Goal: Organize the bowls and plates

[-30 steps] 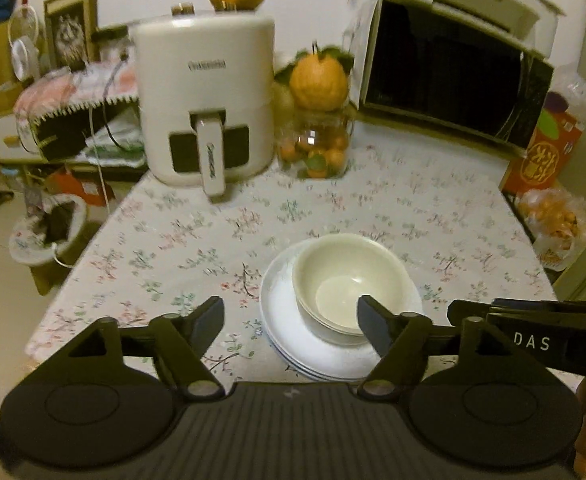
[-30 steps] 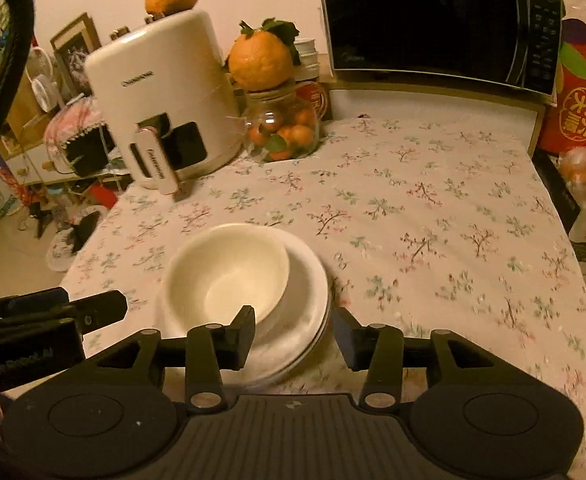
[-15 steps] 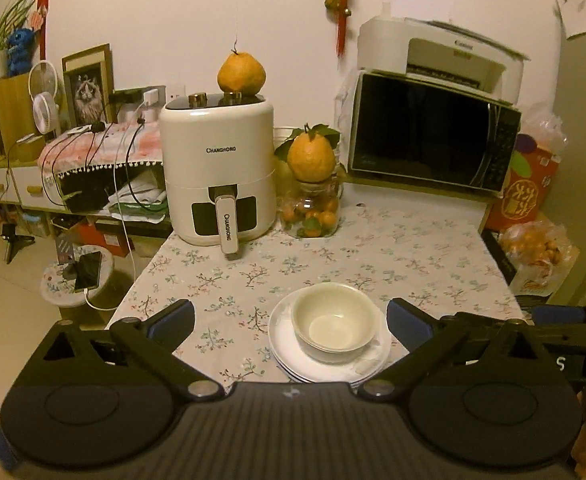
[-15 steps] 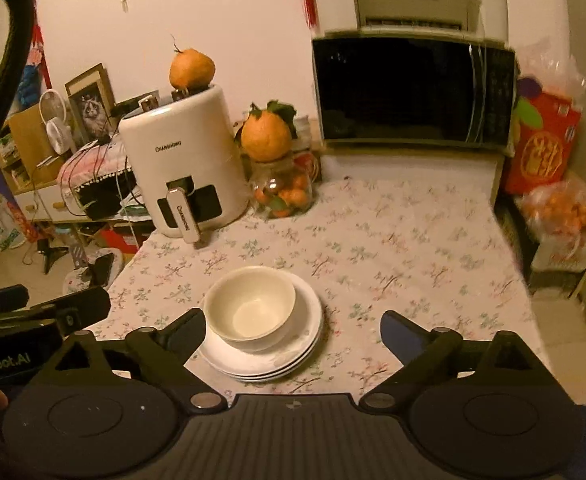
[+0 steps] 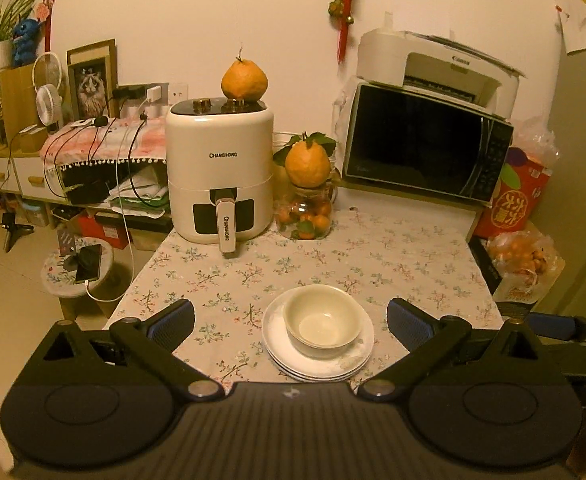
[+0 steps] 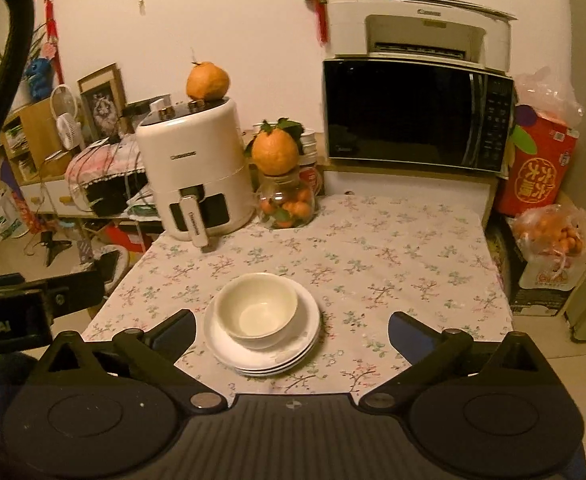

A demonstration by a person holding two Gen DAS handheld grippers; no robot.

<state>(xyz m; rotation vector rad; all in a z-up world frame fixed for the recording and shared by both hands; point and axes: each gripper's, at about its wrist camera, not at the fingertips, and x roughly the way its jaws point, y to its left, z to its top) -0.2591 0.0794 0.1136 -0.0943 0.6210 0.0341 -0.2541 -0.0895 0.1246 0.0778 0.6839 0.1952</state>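
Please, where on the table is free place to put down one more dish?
Free: the cloth right of the plates, up to the table's right edge, and the middle strip between the bowl and the jar. Crowded: the far left corner, with the air fryer and jar.

We see a bowl [image 5: 321, 320] on stacked plates [image 5: 349, 364] near the table's [image 5: 413, 256] front edge; behind stand an air fryer [image 5: 219, 176], a jar [image 5: 305, 216] and a microwave [image 5: 425, 148].
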